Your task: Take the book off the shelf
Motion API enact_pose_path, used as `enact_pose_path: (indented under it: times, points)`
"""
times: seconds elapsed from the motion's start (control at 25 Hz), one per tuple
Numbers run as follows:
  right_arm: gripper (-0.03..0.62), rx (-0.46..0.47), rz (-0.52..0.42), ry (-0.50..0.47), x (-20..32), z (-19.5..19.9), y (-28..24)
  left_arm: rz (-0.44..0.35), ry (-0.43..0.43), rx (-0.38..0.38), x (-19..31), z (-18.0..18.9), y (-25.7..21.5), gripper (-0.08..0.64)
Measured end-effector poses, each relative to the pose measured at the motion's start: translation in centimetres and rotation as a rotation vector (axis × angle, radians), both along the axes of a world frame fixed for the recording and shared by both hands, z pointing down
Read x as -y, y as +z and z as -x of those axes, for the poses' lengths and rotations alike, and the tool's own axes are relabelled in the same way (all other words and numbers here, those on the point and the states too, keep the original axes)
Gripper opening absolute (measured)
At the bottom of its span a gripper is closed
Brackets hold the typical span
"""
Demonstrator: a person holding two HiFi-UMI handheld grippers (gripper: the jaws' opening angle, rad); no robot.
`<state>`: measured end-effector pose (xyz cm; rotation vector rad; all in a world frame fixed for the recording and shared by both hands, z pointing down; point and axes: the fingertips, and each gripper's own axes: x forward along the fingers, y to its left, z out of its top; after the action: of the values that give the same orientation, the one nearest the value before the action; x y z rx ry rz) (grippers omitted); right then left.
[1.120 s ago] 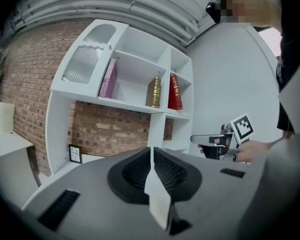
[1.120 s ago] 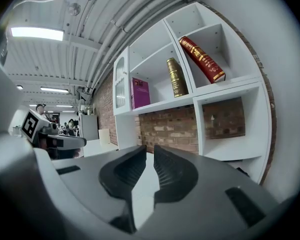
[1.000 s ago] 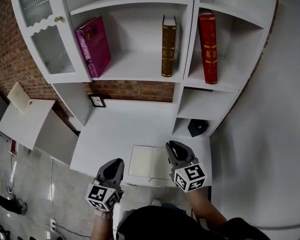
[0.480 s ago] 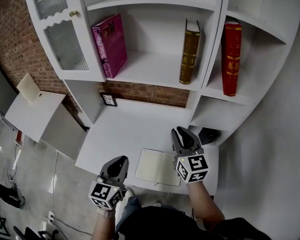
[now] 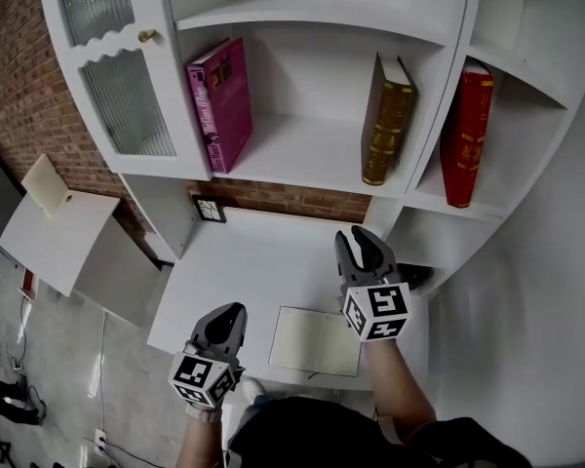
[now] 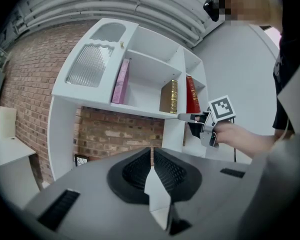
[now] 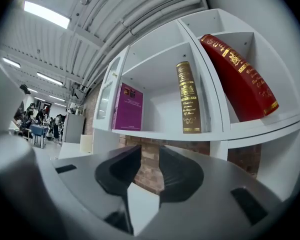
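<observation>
Three books stand on the white shelf unit: a pink one on the left, a brown and gold one leaning on the divider, and a red one tilted in the right bay. My right gripper hovers over the desk below the brown book; its jaws are opening, with nothing between them. My left gripper hangs low at the desk's front edge with its jaws together and empty. In the left gripper view the right gripper points at the shelf.
A cream closed book lies on the white desk near its front edge. A black object sits in the low right cubby. A small frame stands at the desk's back left. The glass cabinet door is closed. A side table stands left.
My right gripper has risen from beside the cream book toward the shelf, and its jaws have parted. The left gripper has stayed low at the desk's front edge.
</observation>
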<state>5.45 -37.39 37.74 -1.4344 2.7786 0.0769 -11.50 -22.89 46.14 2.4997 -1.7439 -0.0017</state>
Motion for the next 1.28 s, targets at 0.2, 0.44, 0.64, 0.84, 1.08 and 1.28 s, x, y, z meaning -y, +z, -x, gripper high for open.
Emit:
enact_pose_path:
  times: [0.2, 0.44, 0.64, 0.84, 1.08, 1.28]
  points:
    - [0.128, -0.003, -0.027, 0.084, 2.6, 0.3, -2.0, 0.009, 0.025, -0.018, 2.0, 1.9, -0.3, 0.011]
    - [0.149, -0.009, -0.029, 0.203, 5.3, -0.4, -3.7, 0.013, 0.083, -0.023, 4.2, 3.1, -0.8, 0.011]
    - [0.181, -0.01, -0.027, 0.294, 6.9, -1.3, -4.8, 0.007, 0.133, -0.022, 5.9, 3.5, -1.3, 0.011]
    - [0.224, -0.014, -0.034, 0.372, 7.9, -2.2, -5.8, -0.002, 0.177, -0.018, 7.3, 3.8, -1.6, 0.011]
    - [0.244, -0.021, -0.037, 0.456, 8.9, -3.4, -6.9, 0.003, 0.208, -0.018, 8.3, 4.5, -2.0, 0.011]
    - [0.256, -0.039, -0.023, 0.496, 10.0, -3.8, -7.0, 0.003, 0.224, -0.016, 9.0, 4.9, -2.2, 0.011]
